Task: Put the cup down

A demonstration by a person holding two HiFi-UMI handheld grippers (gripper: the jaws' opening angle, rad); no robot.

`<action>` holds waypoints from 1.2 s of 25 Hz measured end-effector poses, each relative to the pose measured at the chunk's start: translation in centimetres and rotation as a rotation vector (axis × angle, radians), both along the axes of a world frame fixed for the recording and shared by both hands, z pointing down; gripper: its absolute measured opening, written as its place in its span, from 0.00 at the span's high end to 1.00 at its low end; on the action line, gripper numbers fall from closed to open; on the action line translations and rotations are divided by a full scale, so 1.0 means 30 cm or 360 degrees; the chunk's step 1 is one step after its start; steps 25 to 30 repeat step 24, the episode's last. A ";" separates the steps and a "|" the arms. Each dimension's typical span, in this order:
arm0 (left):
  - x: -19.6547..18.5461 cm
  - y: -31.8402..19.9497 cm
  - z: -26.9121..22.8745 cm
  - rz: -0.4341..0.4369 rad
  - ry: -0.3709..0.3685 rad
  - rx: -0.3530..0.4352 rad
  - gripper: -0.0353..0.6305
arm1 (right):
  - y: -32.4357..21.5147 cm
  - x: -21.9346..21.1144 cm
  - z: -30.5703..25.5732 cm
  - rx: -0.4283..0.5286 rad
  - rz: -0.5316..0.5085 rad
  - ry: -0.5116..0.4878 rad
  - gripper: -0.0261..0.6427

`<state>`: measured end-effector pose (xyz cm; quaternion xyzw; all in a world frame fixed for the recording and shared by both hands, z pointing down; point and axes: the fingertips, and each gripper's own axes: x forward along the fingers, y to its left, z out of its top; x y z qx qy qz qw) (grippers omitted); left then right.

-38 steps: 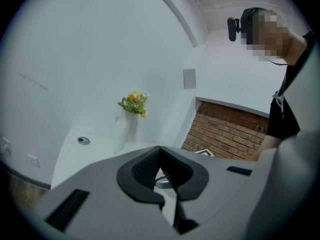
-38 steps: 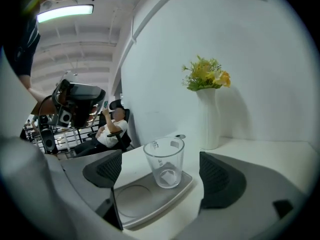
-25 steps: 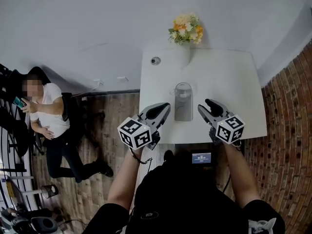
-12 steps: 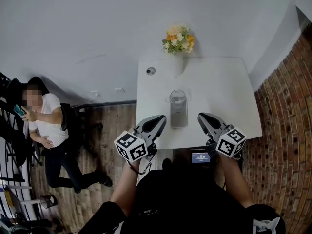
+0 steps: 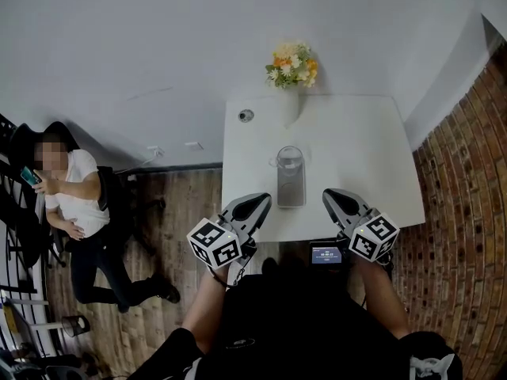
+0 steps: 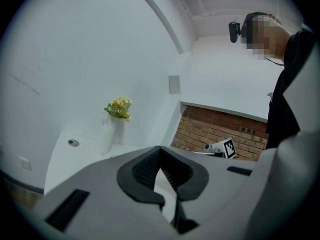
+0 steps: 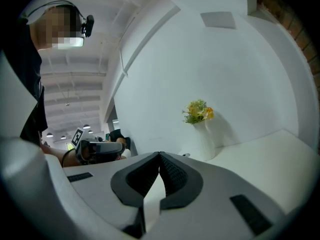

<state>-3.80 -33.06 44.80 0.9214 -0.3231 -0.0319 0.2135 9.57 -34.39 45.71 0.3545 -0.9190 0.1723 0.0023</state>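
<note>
A white table (image 5: 372,157) stands against a white wall, with wood floor on my left and a brick wall (image 5: 467,236) on my right. In the head view I count one clear cup (image 5: 290,176). It stands upright near the table's middle, long axis vertical and mouth up, just beyond my two grippers and between them, touching neither. One vase of flowers (image 5: 293,66) sits at the far edge, with one small round fitting (image 5: 246,115) to its left. One seated person (image 5: 75,204) is off to the left over the wood floor. The left gripper (image 5: 257,204) and right gripper (image 5: 337,198) hover at the table's near edge. In the left gripper view the jaws are pressed together with nothing between them. In the right gripper view the jaws likewise meet, clamping nothing.
</note>
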 end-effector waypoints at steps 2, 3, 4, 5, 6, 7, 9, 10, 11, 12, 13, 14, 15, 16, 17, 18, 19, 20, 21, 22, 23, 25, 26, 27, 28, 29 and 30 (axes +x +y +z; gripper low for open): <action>0.002 0.002 0.004 -0.0003 0.0003 -0.0006 0.94 | -0.004 -0.002 0.003 0.0013 0.0009 0.0030 0.94; 0.002 0.002 0.007 -0.0002 0.0002 -0.0008 0.94 | -0.006 -0.004 0.005 0.0014 0.0010 0.0032 0.94; 0.001 0.001 0.008 -0.0001 0.0001 -0.0009 0.94 | -0.009 -0.005 0.006 0.0014 0.0011 0.0034 0.94; -0.001 -0.001 0.008 -0.0002 0.0001 -0.0009 0.94 | -0.012 -0.006 0.006 0.0015 0.0014 0.0038 0.94; -0.005 -0.004 0.007 -0.0004 0.0001 -0.0008 0.94 | -0.015 -0.007 0.006 0.0017 0.0018 0.0042 0.94; -0.009 -0.007 0.005 -0.0006 0.0001 -0.0007 0.94 | -0.019 -0.008 0.004 0.0020 0.0023 0.0043 0.94; -0.014 -0.012 0.001 -0.0011 0.0002 -0.0005 0.94 | -0.025 -0.006 0.002 0.0023 0.0035 0.0042 0.94; -0.014 -0.013 0.001 -0.0016 0.0003 -0.0005 0.94 | -0.027 -0.005 0.002 0.0022 0.0041 0.0041 0.94; -0.014 -0.012 0.003 -0.0023 0.0007 -0.0007 0.94 | -0.027 -0.004 0.005 0.0020 0.0045 0.0041 0.94; -0.014 -0.011 0.006 -0.0031 0.0012 -0.0011 0.94 | -0.026 -0.004 0.009 0.0015 0.0047 0.0041 0.94; -0.014 -0.010 0.009 -0.0036 0.0017 -0.0015 0.94 | -0.025 -0.004 0.014 0.0009 0.0049 0.0040 0.94; -0.014 -0.010 0.012 -0.0039 0.0021 -0.0018 0.94 | -0.024 -0.005 0.018 0.0002 0.0051 0.0036 0.94; -0.013 -0.010 0.014 -0.0039 0.0022 -0.0021 0.94 | -0.025 -0.006 0.020 -0.0004 0.0053 0.0032 0.94; -0.014 -0.012 0.015 -0.0039 0.0021 -0.0022 0.94 | -0.027 -0.007 0.022 -0.0008 0.0053 0.0027 0.94; -0.014 -0.014 0.015 -0.0039 0.0020 -0.0023 0.94 | -0.028 -0.008 0.023 -0.0010 0.0051 0.0023 0.94; -0.015 -0.015 0.015 -0.0040 0.0020 -0.0024 0.94 | -0.029 -0.009 0.023 -0.0010 0.0047 0.0019 0.94; -0.017 -0.015 0.015 -0.0042 0.0020 -0.0026 0.94 | -0.028 -0.010 0.022 -0.0011 0.0042 0.0014 0.94; -0.019 -0.014 0.016 -0.0046 0.0020 -0.0028 0.94 | -0.026 -0.011 0.022 -0.0013 0.0039 0.0011 0.94; -0.021 -0.013 0.017 -0.0049 0.0021 -0.0031 0.94 | -0.025 -0.011 0.022 -0.0015 0.0037 0.0010 0.94; -0.023 -0.012 0.017 -0.0052 0.0023 -0.0033 0.94 | -0.024 -0.010 0.023 -0.0016 0.0038 0.0010 0.94; -0.024 -0.012 0.018 -0.0056 0.0024 -0.0036 0.94 | -0.024 -0.009 0.023 -0.0017 0.0038 0.0010 0.94; -0.026 -0.011 0.019 -0.0059 0.0026 -0.0038 0.94 | -0.024 -0.008 0.023 -0.0018 0.0039 0.0010 0.94; -0.026 -0.011 0.019 -0.0059 0.0026 -0.0038 0.94 | -0.024 -0.008 0.023 -0.0018 0.0039 0.0010 0.94; -0.026 -0.011 0.019 -0.0059 0.0026 -0.0038 0.94 | -0.024 -0.008 0.023 -0.0018 0.0039 0.0010 0.94; -0.026 -0.011 0.019 -0.0059 0.0026 -0.0038 0.94 | -0.024 -0.008 0.023 -0.0018 0.0039 0.0010 0.94; -0.026 -0.011 0.019 -0.0059 0.0026 -0.0038 0.94 | -0.024 -0.008 0.023 -0.0018 0.0039 0.0010 0.94; -0.026 -0.011 0.019 -0.0059 0.0026 -0.0038 0.94 | -0.024 -0.008 0.023 -0.0018 0.0039 0.0010 0.94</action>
